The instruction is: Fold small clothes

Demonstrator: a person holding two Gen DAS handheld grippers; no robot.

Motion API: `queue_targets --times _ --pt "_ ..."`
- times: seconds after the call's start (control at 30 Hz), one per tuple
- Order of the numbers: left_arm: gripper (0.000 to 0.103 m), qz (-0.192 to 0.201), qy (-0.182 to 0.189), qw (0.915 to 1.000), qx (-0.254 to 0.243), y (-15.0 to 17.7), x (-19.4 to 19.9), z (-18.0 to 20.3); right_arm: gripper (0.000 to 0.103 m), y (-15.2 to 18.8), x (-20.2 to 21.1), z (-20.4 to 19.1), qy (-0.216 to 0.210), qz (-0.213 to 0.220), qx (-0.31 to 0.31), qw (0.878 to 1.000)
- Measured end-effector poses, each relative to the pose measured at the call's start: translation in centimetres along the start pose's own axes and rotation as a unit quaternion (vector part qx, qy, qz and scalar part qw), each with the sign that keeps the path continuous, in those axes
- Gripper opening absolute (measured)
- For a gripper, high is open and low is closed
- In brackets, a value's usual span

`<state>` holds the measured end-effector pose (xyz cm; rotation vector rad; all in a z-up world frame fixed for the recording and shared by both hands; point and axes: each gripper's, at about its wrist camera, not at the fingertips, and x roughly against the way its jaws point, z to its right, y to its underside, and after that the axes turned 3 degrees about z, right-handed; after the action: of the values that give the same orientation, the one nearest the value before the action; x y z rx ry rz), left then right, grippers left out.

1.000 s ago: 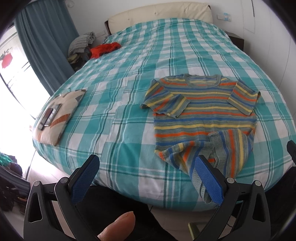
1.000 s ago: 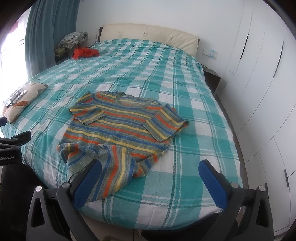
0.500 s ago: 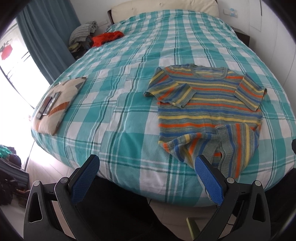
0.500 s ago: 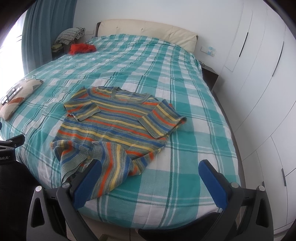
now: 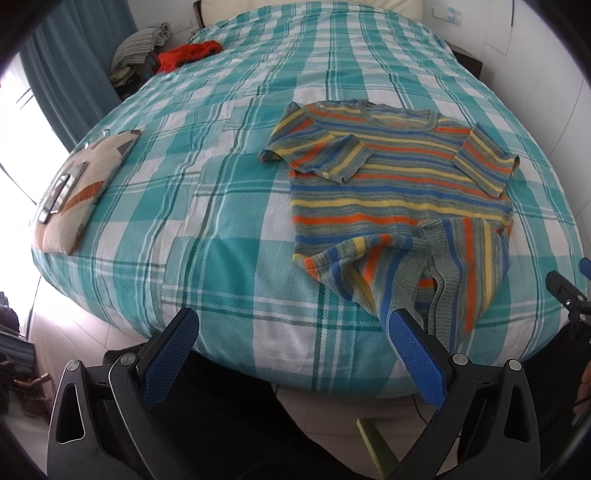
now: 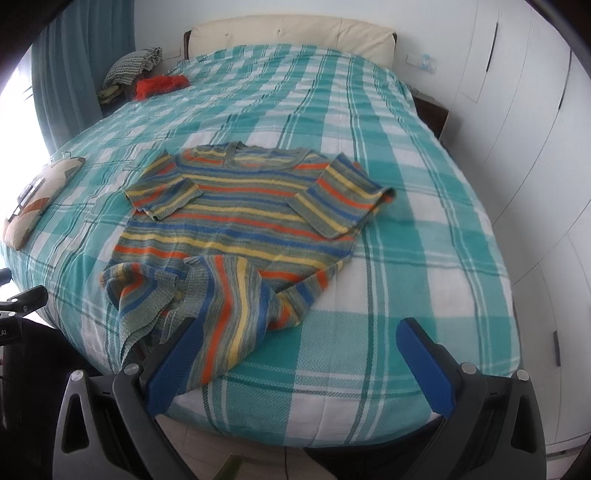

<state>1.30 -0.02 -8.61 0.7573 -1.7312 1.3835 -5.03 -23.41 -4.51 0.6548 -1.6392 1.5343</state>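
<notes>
The striped sweater (image 5: pixel 399 192) lies on the bed (image 5: pixel 229 258) near its foot edge, toward the right-hand foot corner as I stand here, with its rumpled hem (image 6: pixel 207 295) bunched and spilling partly over that edge.

Nearest me, both grippers hang off the foot of the bed, short of the cloth. The left gripper (image 5: pixel 291 354) has its blue pads spread wide and nothing between them; the right gripper (image 6: pixel 295 363) is likewise wide apart and empty, its left pad sitting in front of the drooping hem in that view, though I cannot tell whether it touches.

What could go wrong, to my eye: the hem is twisted and doubled on itself, so a pinch there may catch only one layer, or two that do not belong together, and the fold would come out crooked. The overhanging part could also slide further off the foot edge if tugged toward me. The knit looks soft and stretchy, so pulling unevenly from one corner would likely skew the stripes.

Further up, both sleeves (image 6: pixel 340 201) are already folded in across the body. The sweater's long axis runs from the foot edge toward the headboard (image 6: pixel 291 33), with the neckline (image 5: pixel 395 114) pointing away from me.
</notes>
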Motion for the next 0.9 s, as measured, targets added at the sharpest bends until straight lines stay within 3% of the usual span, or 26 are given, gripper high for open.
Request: queue_targets --times 0.13,0.2,0.3,0.37,0.4,0.43,0.5,0.57,0.6,0.73,0.9 --pt "0.103 0.013 0.027 0.9991 -0.029 0.3 -2.2 2.3 0.103 0.2 -4.4 -2.2 -0.110 -0.030 -0.009 0.993" --pt "0.103 0.005 0.056 0.9975 -0.042 0.2 -3.8 3.6 0.101 -1.0 -7.0 -3.9 -0.110 -0.038 0.010 0.993" --pt "0.102 -0.009 0.079 0.9954 -0.053 0.3 -6.0 5.3 0.101 -3.6 -10.1 -5.5 -0.098 -0.015 0.072 0.992" --pt "0.101 -0.016 0.084 0.9943 -0.063 0.6 -6.9 6.3 0.101 -4.4 -12.7 -6.7 -0.133 -0.059 0.128 0.981" --pt "0.093 -0.016 0.083 0.9941 -0.068 0.8 -7.2 6.6 0.090 -4.4 -13.5 -7.0 -0.156 -0.076 0.145 0.974" --pt "0.083 -0.016 0.081 0.9939 -0.072 1.1 -7.3 6.9 0.059 -4.1 -13.9 -7.1 -0.180 -0.088 0.158 0.967" --pt "0.038 -0.031 0.091 0.9927 -0.073 1.6 -7.8 6.8 0.020 -3.3 -13.7 -6.9 -0.194 -0.104 0.179 0.959" --pt "0.013 -0.044 0.111 0.9914 -0.053 2.2 -7.8 5.8 0.016 -2.4 -12.0 -5.8 -0.195 -0.097 0.175 0.960" --pt "0.010 -0.043 0.112 0.9917 -0.046 2.3 -7.5 5.2 0.015 -2.0 -10.9 -4.8 -0.203 -0.096 0.162 0.961" --pt "0.007 -0.023 0.096 0.9945 -0.035 3.5 -4.8 1.6 0.015 0.6 -5.5 0.6 -0.183 -0.086 0.106 0.974" --pt "0.007 -0.029 0.032 0.9988 -0.024 5.0 -3.1 -2.6 0.016 4.3 -1.9 7.0 -0.091 -0.104 0.034 0.990"
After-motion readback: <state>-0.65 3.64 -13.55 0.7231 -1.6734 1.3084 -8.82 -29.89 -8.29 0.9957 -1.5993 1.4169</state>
